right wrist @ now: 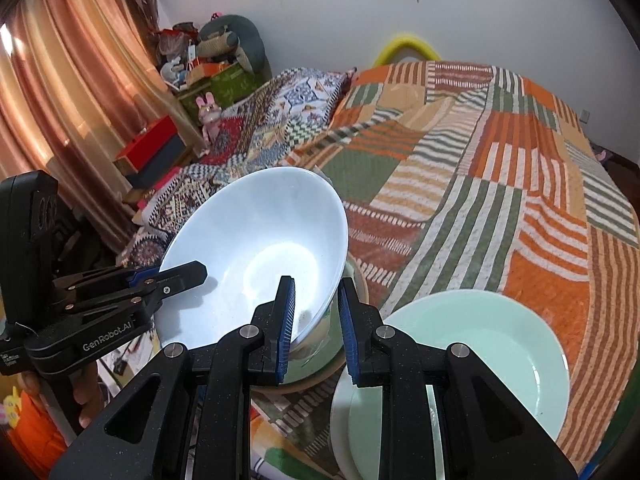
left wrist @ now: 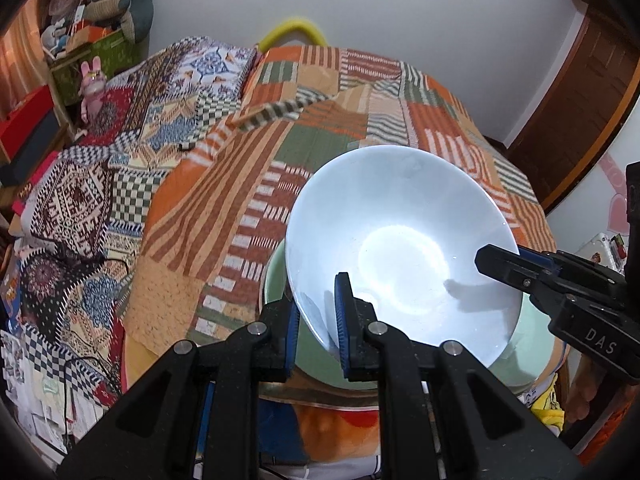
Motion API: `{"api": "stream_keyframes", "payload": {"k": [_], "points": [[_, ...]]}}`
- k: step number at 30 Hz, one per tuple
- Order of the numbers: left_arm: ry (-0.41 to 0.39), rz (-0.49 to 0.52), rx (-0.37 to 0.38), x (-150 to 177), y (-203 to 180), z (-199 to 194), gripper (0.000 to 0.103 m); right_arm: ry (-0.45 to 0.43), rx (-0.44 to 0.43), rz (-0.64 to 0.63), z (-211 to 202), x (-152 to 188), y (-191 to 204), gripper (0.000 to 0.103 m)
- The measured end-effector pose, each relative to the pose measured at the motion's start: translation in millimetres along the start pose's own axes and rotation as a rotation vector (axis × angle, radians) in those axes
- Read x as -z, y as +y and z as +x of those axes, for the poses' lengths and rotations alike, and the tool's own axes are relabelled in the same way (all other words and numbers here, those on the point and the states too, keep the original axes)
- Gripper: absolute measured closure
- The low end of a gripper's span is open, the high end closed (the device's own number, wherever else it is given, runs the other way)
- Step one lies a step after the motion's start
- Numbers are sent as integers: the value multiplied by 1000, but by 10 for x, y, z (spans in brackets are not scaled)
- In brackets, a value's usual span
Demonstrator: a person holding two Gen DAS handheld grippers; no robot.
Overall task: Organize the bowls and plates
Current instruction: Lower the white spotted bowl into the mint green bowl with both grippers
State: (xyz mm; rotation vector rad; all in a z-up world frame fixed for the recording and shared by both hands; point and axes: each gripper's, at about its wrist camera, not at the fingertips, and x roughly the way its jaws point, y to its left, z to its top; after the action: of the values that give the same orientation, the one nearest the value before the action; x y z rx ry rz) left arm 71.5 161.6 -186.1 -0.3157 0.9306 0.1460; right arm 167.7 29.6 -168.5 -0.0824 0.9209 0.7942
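Note:
A large white bowl (left wrist: 400, 216) (right wrist: 264, 216) hangs tilted just above a green bowl (left wrist: 320, 356) (right wrist: 320, 360) that rests on the bed's near edge. My left gripper (left wrist: 318, 314) is shut on the white bowl's near rim, with one blue pad inside and one outside. It shows in the right wrist view as a black clamp, the left gripper (right wrist: 176, 276), on the bowl's left rim. My right gripper (right wrist: 316, 316) is shut on the opposite rim and enters the left wrist view from the right, as the right gripper (left wrist: 500, 262). A pale green plate (right wrist: 480, 344) lies on a white plate (right wrist: 340, 420).
A patchwork quilt (left wrist: 320, 128) (right wrist: 500, 184) covers the bed. Patterned pillows (left wrist: 120, 152) lie at its left. Cluttered boxes and a pink toy (left wrist: 92, 84) stand by the curtain (right wrist: 60, 100). A wooden door (left wrist: 580, 108) is at the right.

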Motion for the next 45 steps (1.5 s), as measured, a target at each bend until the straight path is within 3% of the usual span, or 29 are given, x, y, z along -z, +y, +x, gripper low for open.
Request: {"api": "stream_keyframes", "payload": {"k": [23,35,39,45], "points": [[83,-14,-39,158,112,393,88,102,4,21,337,139,-43,83],[106,-73,-12,150,176,456,87,110,25,-19,389,168,0,80],[118,-88,12,139,182,449,78,118,35,-27,409,173,5,80],[122,-66,-2,142,139,429,78,123,35,-25,415,177,-19,80]]}}
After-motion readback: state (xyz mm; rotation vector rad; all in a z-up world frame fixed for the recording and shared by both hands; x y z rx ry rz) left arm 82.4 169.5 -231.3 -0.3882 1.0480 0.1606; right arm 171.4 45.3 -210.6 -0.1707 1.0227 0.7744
